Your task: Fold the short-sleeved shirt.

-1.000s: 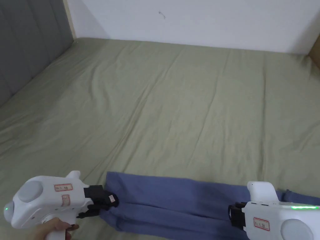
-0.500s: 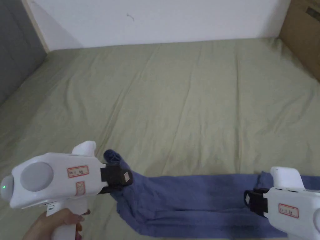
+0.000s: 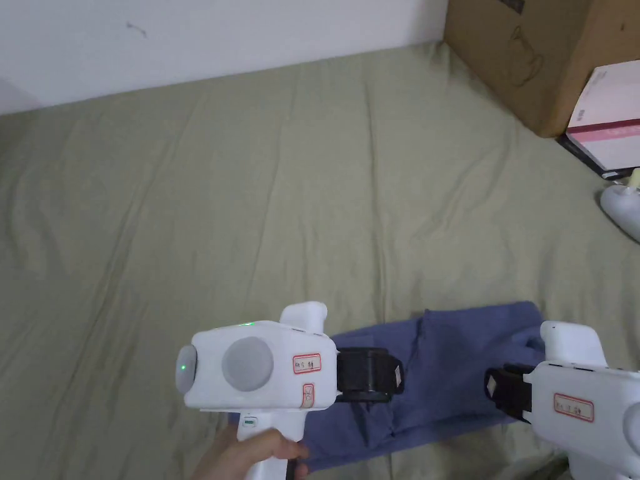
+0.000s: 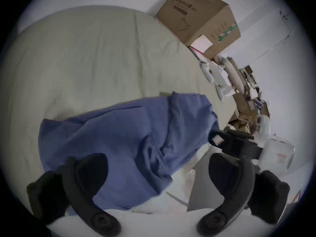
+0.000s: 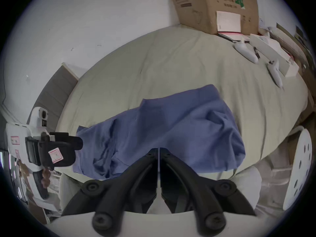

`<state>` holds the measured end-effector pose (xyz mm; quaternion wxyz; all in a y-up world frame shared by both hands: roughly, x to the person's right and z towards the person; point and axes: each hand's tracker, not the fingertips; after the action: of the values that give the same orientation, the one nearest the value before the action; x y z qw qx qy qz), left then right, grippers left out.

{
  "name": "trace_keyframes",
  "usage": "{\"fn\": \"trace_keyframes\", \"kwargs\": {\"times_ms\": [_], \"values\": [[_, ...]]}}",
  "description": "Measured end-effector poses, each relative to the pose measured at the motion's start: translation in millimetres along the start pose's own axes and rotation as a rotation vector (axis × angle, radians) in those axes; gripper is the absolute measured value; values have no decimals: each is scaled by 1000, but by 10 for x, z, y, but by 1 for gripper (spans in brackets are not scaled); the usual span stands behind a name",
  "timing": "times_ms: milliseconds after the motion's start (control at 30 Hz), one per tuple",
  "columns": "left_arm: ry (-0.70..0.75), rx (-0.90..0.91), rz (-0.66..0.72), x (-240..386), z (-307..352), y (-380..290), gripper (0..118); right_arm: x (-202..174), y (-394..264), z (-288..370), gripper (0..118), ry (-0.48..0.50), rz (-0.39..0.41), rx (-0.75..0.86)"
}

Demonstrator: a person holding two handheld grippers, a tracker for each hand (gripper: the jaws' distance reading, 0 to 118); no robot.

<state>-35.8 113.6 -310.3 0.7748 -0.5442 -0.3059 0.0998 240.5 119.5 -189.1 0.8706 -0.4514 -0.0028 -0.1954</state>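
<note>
A blue short-sleeved shirt point(image 3: 450, 369) lies doubled over in a short rumpled bundle at the near edge of the green bed point(image 3: 250, 187). My left gripper point(image 3: 394, 375) hovers over the shirt's left part. In the left gripper view the left gripper point(image 4: 158, 158) has its jaws wide apart, with the shirt point(image 4: 128, 138) lying loose beneath them. My right gripper point(image 3: 494, 390) sits at the shirt's right edge. In the right gripper view the right gripper point(image 5: 158, 149) has its jaws pressed together at the shirt's point(image 5: 171, 129) near hem.
A large cardboard box point(image 3: 531, 56) stands at the bed's far right, with a white and pink box point(image 3: 609, 119) and a white device point(image 3: 625, 206) beside it. A white stool with holes point(image 5: 301, 163) stands off the bed's near right corner.
My left gripper carried the shirt's left end to the right, folding the long strip over itself, and its jaws now stand apart. The head camera panned right.
</note>
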Motion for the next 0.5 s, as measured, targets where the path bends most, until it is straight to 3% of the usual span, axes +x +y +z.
{"fn": "trace_keyframes", "kwargs": {"times_ms": [67, 133, 167, 200, 233, 333, 500], "values": [[-19, 36, 44, -72, 100, -12, 111, 66, 3, 10, 3, -1, -7, 5], [-70, 67, 103, -196, 261, -26, 87, 59, 1, 17, 3, -1, -6, 8], [-77, 107, 125, -257, 333, -49, 64, 54, 2, 13, 3, 1, -3, 9], [-55, 151, 136, -330, 400, -76, 22, 36, 11, -2, 3, 12, 1, 9], [18, 165, 135, -394, 432, -94, 1, 11, 8, -16, 3, 27, 4, 8], [131, 145, 143, -535, 417, -120, 1, -65, 12, -79, 3, 43, 14, 5], [45, 80, 187, -446, 76, -225, 1, -135, 12, -151, 3, 68, 39, -9]]}}
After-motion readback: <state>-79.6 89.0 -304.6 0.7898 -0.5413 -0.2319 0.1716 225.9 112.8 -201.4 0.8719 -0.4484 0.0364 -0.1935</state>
